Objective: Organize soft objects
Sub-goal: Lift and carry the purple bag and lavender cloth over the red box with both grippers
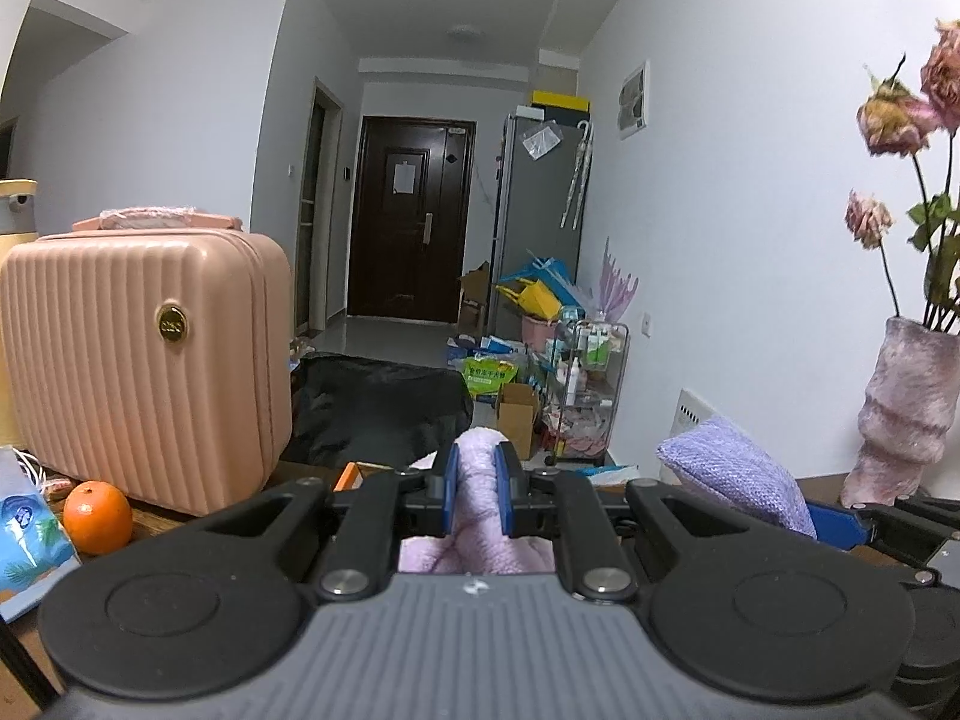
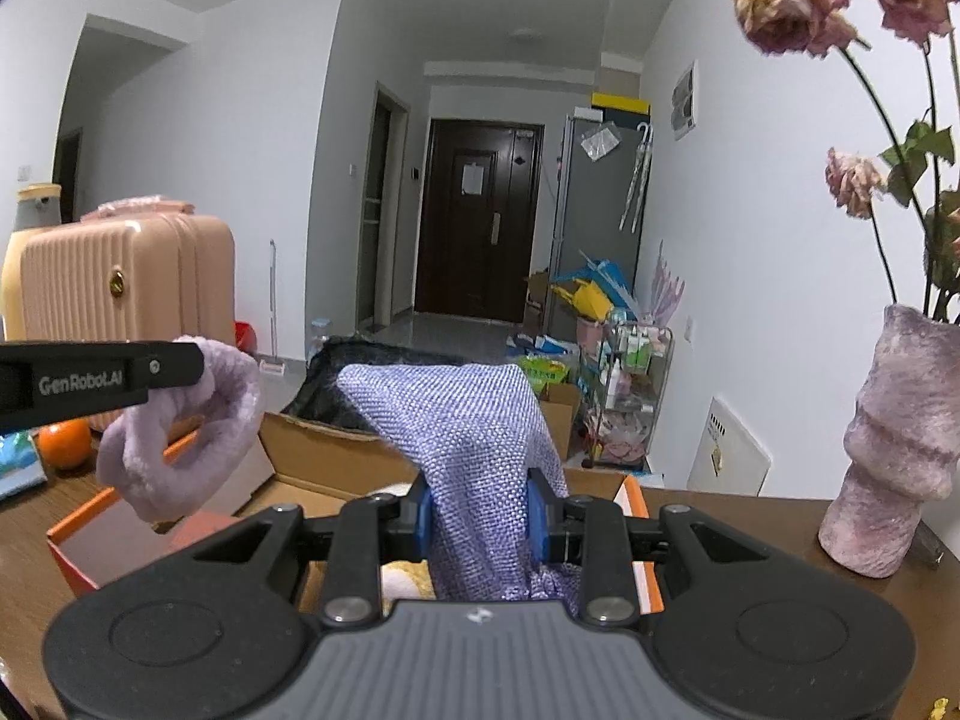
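The left gripper (image 1: pixel 477 489) has its jaws clenched on a fluffy lilac cloth (image 2: pixel 180 456), which hangs in a loop above the left end of the open orange box (image 2: pixel 72 546) on the wooden worktop (image 2: pixel 750 516). The right gripper (image 2: pixel 480 516) has its jaws clenched on a woven purple cloth (image 2: pixel 462 420), bunched upward above the right part of the same box. Left of the box stand a pink suitcase (image 1: pixel 144 360) and an orange (image 1: pixel 97 517), and right of it stands a pink vase (image 2: pixel 888 444) holding dried roses (image 2: pixel 792 0).
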The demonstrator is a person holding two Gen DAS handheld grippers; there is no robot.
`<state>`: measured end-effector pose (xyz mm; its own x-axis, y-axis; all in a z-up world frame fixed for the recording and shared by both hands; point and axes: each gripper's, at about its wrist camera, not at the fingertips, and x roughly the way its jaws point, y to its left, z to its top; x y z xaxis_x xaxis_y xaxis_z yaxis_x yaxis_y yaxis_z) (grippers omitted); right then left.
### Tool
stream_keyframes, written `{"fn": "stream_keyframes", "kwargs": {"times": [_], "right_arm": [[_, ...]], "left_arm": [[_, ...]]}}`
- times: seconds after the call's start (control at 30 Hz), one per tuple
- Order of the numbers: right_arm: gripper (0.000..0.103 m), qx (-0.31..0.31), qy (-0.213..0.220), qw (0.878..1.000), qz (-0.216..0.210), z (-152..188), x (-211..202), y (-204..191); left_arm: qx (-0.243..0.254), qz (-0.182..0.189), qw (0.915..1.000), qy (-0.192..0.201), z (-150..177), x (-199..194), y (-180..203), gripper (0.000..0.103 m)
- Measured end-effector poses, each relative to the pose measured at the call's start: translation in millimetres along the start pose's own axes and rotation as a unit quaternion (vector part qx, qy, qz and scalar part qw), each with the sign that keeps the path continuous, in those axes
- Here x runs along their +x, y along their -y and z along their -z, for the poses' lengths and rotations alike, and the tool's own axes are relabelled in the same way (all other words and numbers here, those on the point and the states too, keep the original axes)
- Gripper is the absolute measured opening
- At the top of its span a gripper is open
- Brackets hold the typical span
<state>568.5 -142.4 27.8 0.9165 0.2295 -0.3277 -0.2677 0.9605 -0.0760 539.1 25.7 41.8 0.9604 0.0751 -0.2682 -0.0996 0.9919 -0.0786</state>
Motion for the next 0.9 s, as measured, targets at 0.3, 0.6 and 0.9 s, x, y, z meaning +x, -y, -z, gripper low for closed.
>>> {"fn": "stream_keyframes", "kwargs": {"times": [0.3, 0.6, 0.9], "right_arm": [[0.029, 0.006, -0.022, 1.0, 0.011, -3, 24, 1], [0.03, 0.017, -0.04, 0.999, 0.007, 3, 37, 6], [0.03, 0.025, -0.041, 0.999, 0.002, 6, 40, 10]], "left_arm": [[0.015, -0.012, 0.9995, -0.023, 10, 26, 5, 0.014], [0.021, -0.019, 0.9989, -0.036, 19, 35, 3, 0.014], [0.026, -0.025, 0.9986, -0.039, 21, 38, 5, 0.014]]}}
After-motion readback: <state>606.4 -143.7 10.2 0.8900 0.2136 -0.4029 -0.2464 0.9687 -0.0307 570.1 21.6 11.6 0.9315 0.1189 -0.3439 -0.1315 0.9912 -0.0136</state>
